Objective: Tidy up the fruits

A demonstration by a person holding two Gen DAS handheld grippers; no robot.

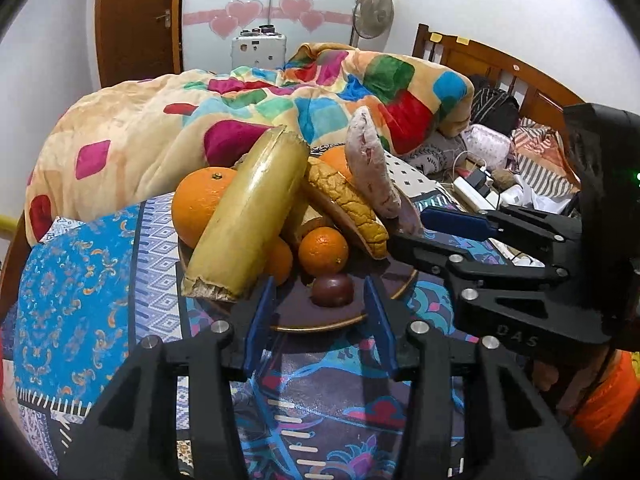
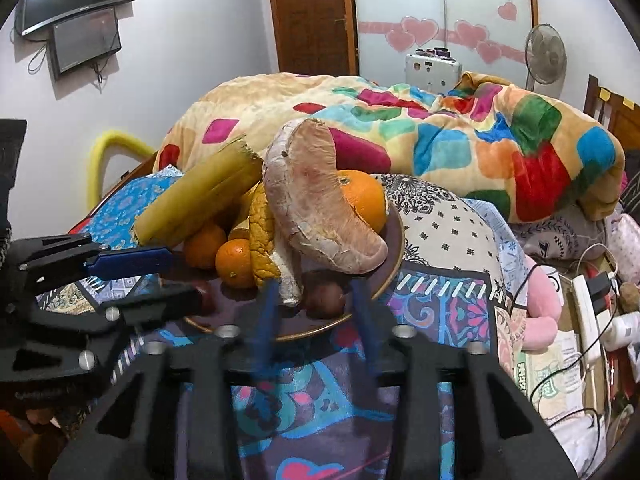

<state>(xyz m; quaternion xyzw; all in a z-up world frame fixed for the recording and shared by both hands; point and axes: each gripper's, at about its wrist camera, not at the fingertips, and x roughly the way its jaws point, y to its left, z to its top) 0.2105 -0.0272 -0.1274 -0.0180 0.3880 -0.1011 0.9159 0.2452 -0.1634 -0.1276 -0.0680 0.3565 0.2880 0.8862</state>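
Note:
A dark round plate on the patterned bedspread holds a yellow sugarcane piece, several oranges, a pomelo wedge, yellow peel and a dark passion fruit. My left gripper is open at the plate's near rim, the passion fruit just beyond its blue fingertips. My right gripper is open at the plate's right rim, the passion fruit just ahead of its tips.
A colourful quilt lies heaped behind the plate. Clutter with a power strip, cables and a pink soft toy sits to the right. A wooden headboard and a fan stand beyond.

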